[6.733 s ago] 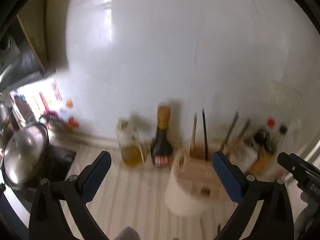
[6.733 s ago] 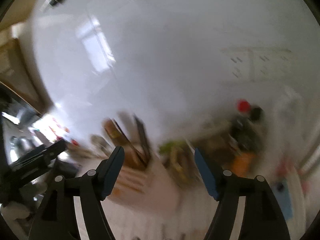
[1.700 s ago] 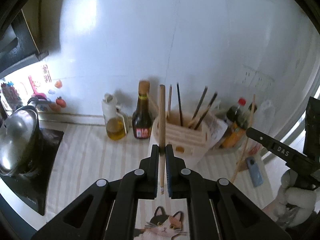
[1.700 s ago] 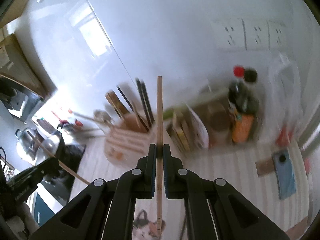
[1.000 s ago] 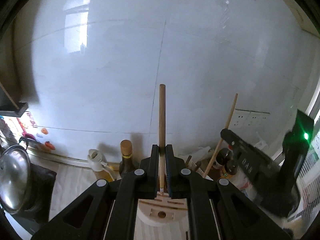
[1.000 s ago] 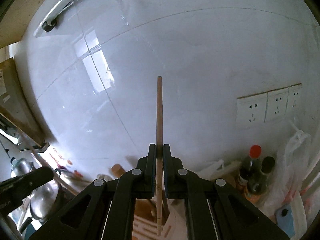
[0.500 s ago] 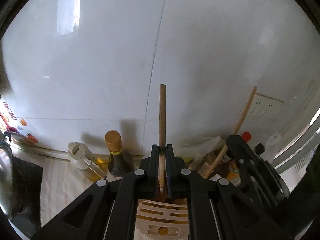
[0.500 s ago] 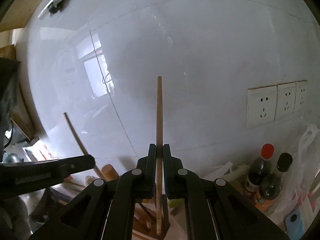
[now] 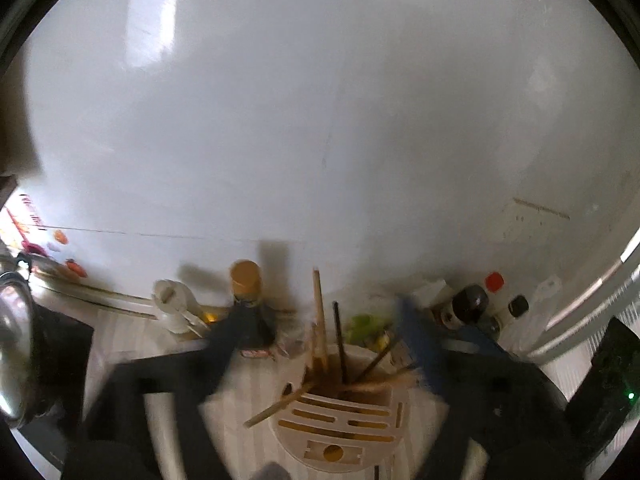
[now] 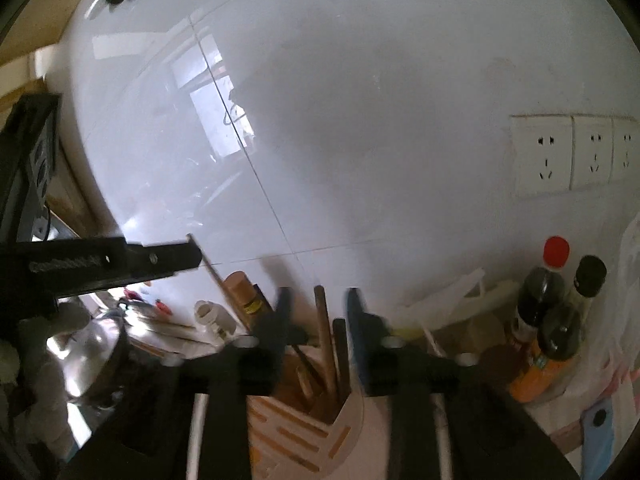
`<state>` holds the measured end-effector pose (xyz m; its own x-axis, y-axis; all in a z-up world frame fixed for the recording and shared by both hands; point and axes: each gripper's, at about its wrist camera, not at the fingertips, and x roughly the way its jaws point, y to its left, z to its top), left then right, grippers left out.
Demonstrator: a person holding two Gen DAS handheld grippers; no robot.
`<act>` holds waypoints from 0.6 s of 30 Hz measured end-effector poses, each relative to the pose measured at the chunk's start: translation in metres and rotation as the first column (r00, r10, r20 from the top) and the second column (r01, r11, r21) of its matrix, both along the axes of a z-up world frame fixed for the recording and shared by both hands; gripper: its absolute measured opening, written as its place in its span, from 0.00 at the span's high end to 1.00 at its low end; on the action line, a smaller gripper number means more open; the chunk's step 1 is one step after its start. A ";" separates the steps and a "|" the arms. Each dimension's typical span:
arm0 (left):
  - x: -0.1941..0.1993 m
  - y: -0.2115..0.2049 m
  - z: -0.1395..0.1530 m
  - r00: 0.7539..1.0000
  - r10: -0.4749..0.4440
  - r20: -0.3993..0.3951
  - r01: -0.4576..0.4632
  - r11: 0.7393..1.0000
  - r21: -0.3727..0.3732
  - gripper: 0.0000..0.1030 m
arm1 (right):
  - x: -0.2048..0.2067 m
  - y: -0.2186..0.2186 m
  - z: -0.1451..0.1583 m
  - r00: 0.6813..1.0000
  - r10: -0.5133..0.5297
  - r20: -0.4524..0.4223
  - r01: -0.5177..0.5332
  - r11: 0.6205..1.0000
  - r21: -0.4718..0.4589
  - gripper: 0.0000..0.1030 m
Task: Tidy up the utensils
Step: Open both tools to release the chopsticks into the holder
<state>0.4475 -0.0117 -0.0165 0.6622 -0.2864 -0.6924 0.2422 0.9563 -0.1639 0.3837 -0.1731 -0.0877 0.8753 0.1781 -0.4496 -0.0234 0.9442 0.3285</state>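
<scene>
Wooden chopstick (image 10: 325,344) upright in holder (image 10: 304,432), between right gripper (image 10: 316,320) fingers, untouched, jaws opening | left gripper (image 9: 320,344) spreading wide over holder, chopstick (image 9: 319,320) between, free

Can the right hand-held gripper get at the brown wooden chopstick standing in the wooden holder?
Probably yes. The right hand-held gripper is opening, and the brown wooden chopstick stands between its jaws with nothing in front. The dark chopstick beside it in the round wooden utensil holder might get pinched too.
</scene>
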 end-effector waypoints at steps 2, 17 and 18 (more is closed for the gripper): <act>-0.005 0.008 0.006 0.999 0.033 0.027 -0.034 0.999 0.017 0.15 | -0.005 -0.006 0.003 1.000 -0.011 -0.006 0.011 1.000 0.009 0.62; -0.089 0.040 -0.084 0.991 0.131 -0.015 -0.127 0.977 0.172 0.00 | -0.081 -0.038 -0.041 0.950 -0.187 -0.249 0.179 0.982 -0.058 0.20; -0.093 0.039 -0.098 0.991 0.129 -0.038 -0.120 0.976 0.181 0.00 | -0.085 -0.039 -0.052 0.942 -0.184 -0.280 0.174 0.983 -0.062 0.20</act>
<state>0.3546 0.0273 -0.1141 0.6485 -0.0731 -0.7577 0.1148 0.9934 0.0024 0.2983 -0.2121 -0.1393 0.7265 0.0095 -0.6871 0.2364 0.9354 0.2629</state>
